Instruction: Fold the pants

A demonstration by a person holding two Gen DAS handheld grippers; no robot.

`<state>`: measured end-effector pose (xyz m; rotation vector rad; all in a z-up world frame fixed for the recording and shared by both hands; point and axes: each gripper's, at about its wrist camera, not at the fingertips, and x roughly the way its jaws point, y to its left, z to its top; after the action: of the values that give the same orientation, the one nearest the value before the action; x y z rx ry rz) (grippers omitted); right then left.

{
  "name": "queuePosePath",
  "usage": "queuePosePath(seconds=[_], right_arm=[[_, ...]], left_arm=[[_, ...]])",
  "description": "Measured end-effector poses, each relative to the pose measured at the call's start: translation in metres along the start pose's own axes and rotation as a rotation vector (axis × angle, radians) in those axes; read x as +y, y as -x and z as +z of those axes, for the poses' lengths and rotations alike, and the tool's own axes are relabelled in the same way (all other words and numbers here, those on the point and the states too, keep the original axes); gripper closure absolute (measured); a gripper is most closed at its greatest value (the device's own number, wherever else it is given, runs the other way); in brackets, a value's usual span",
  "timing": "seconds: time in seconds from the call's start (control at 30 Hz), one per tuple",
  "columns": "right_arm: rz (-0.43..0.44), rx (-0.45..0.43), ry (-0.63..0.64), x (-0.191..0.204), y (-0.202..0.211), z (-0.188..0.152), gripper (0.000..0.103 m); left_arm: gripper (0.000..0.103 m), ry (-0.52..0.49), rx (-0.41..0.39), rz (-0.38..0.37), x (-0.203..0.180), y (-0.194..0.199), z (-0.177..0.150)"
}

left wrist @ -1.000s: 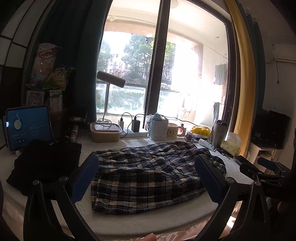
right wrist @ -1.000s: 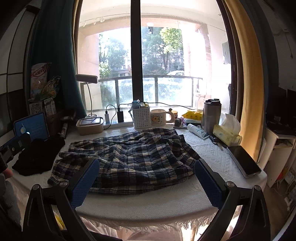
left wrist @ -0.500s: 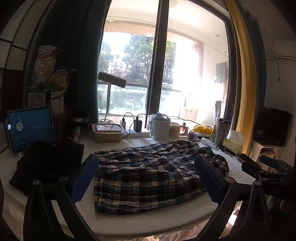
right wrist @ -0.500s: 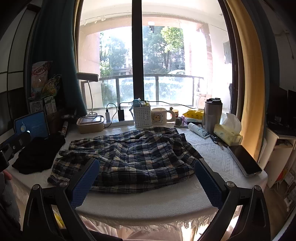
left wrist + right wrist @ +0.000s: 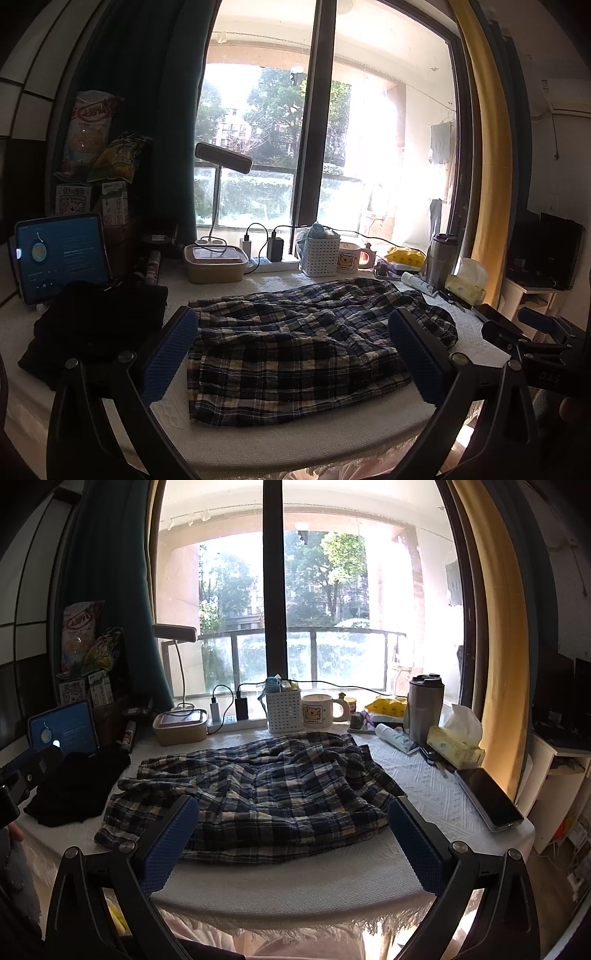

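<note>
While the plaid pants lay rumpled and unfolded on the table, the left gripper and right gripper hovered agape, folding not yet begun.

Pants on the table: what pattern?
Navy and cream plaid pants, clearest in the right wrist view.
</note>
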<state>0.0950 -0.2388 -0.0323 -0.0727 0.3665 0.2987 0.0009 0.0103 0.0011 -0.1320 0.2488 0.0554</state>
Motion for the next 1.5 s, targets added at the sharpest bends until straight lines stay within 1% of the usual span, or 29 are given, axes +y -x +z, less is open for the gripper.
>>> queuePosePath(seconds=[0.77, 0.93, 1.0, 1.13, 1.37, 1.5], right_arm=[[0.009, 0.009, 0.006, 0.003, -0.005, -0.002, 0.0], [0.013, 0.017, 0.014, 0.003, -0.009, -0.003, 0.0], [0.011, 0.02, 0.017, 0.0, -0.013, -0.002, 0.0], [0.006, 0.037, 0.009, -0.013, -0.031, 0.004, 0.0], [-0.032, 0.116, -0.015, -0.043, -0.087, 0.017, 0.0], [-0.051, 0.142, -0.023, -0.058, -0.115, 0.028, 0.0]], left_arm=[[0.001, 0.014, 0.023, -0.002, 0.002, -0.004, -0.004], [0.001, 0.013, 0.04, 0.003, 0.005, -0.01, -0.008], [0.001, 0.014, 0.061, 0.012, 0.01, -0.018, -0.008], [0.001, 0.007, 0.105, 0.061, 0.024, -0.044, -0.008], [0.001, 0.026, 0.178, 0.14, 0.063, -0.099, 0.002], [0.001, 0.056, 0.25, 0.148, 0.089, -0.137, 0.008]])
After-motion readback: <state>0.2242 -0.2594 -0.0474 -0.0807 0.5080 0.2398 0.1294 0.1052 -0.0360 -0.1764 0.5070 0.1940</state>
